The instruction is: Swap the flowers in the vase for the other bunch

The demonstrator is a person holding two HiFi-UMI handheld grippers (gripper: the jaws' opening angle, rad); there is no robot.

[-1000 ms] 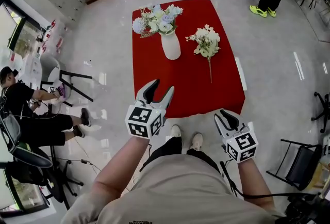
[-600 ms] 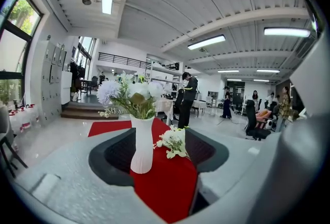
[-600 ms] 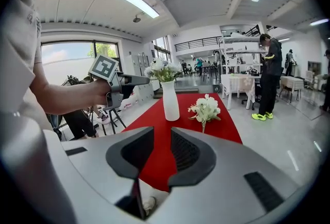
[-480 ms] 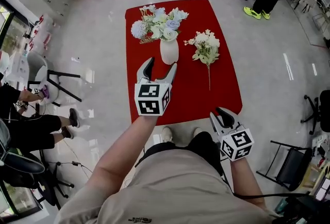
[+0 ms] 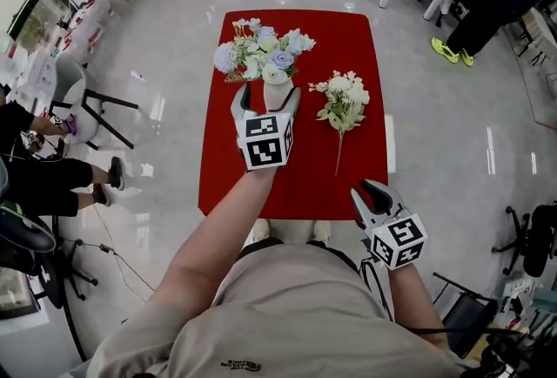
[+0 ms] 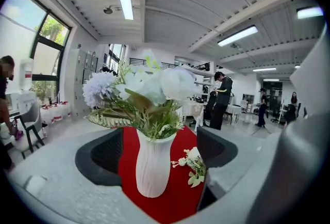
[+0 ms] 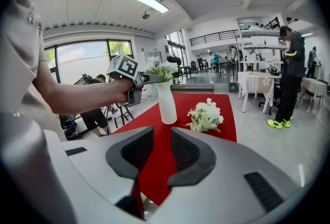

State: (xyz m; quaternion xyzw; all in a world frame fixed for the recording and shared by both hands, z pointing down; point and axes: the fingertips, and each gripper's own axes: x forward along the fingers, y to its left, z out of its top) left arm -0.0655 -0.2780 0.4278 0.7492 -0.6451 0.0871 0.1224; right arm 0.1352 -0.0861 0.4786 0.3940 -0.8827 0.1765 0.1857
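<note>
On the red table (image 5: 348, 45), head view: a white vase (image 5: 277, 96) of pale blue and white flowers (image 5: 261, 54) stands left of centre. The other bunch (image 5: 342, 104) lies flat to its right, apart from it.
Left gripper (image 5: 268, 99), head view: reaches the vase, with one jaw on each side of it.
Right gripper (image 5: 372, 192), head view: sits by the table's near edge, well apart from both bunches.
Jaws, left gripper view: they are wide and have just been opening. The vase stands upright between them, and the pads are clear of its sides.
Other bunch, left gripper view: lies on the red table behind the vase, to the right.
Jaws, right gripper view: they stand a narrow gap apart and hold nothing.
Vase, right gripper view: stands upright ahead, with the left gripper near its top and the other bunch lying to its right.
</note>
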